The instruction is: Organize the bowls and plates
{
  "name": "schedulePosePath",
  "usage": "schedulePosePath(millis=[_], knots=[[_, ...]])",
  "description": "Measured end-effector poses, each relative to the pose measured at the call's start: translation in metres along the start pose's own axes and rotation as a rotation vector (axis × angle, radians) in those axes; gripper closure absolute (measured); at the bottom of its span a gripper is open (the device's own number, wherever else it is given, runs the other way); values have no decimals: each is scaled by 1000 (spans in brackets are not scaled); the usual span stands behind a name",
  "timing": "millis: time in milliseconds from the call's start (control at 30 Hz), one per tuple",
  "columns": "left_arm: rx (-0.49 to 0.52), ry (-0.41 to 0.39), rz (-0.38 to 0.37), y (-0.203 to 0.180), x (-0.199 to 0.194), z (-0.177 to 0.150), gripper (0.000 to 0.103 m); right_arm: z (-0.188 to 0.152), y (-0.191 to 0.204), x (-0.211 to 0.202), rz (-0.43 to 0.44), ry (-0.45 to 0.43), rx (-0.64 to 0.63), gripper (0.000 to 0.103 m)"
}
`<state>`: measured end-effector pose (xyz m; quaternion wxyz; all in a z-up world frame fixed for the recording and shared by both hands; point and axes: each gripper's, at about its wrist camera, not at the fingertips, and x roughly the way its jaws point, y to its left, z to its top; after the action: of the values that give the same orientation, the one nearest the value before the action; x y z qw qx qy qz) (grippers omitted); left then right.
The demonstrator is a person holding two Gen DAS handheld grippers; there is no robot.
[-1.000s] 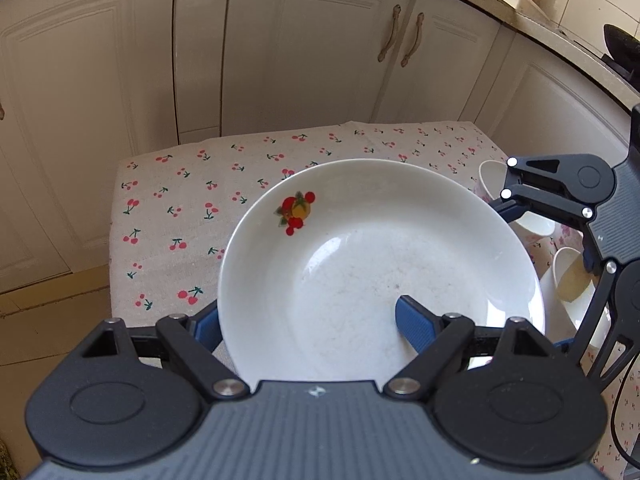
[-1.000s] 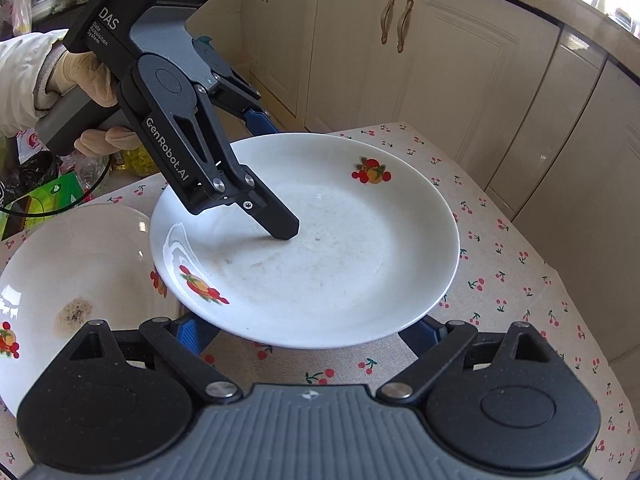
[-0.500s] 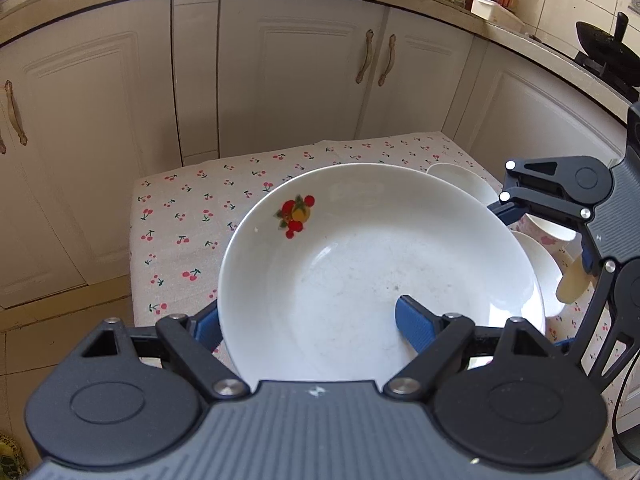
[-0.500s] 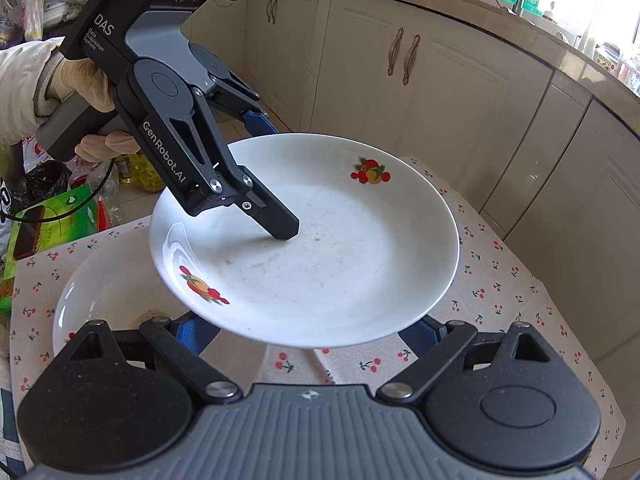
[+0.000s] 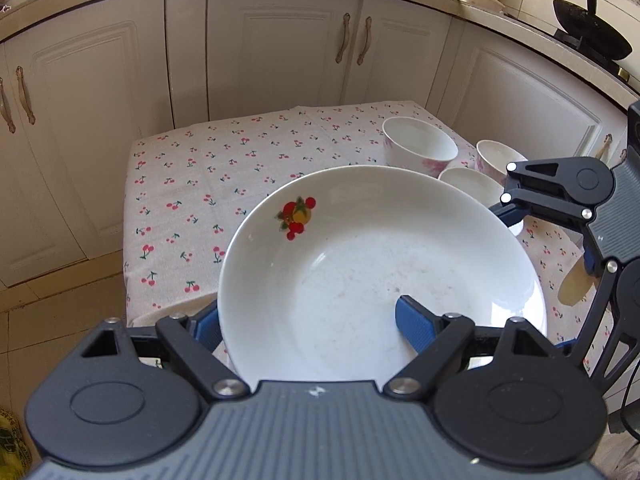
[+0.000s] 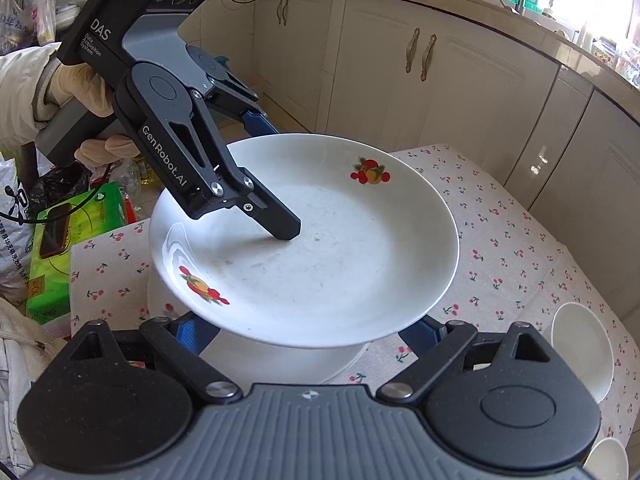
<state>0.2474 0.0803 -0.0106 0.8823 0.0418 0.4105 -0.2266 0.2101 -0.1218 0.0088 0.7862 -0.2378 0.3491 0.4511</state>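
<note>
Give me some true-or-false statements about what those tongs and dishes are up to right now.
1. The plate is held up off the table. True.
2. The left tongs pinch its rim, one finger on top of it. True.
3. The plate has a blue flower pattern. False: it shows red and orange fruit.
4. Nothing lies beneath it. False: a second plate sits right below.
5. Bowls stand on the cherry-print cloth. True.
</note>
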Motion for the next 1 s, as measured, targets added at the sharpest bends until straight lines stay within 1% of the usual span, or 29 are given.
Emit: schedulePosePath(millis=[167,433,600,1000], knots=[[-5,20,-18,-6,2,-16,17,-14,15,-2,6,12,23,7],[-15,39,-43,-11,11,-29,17,-24,24,-1,-5,42,35,7],[-30,57,-53,-11,16,-32,17,-28,26,2,-8,60,42,7],[-24,101,-62,-7,24,-33,17,-31,21,8,-9,81,63,7]])
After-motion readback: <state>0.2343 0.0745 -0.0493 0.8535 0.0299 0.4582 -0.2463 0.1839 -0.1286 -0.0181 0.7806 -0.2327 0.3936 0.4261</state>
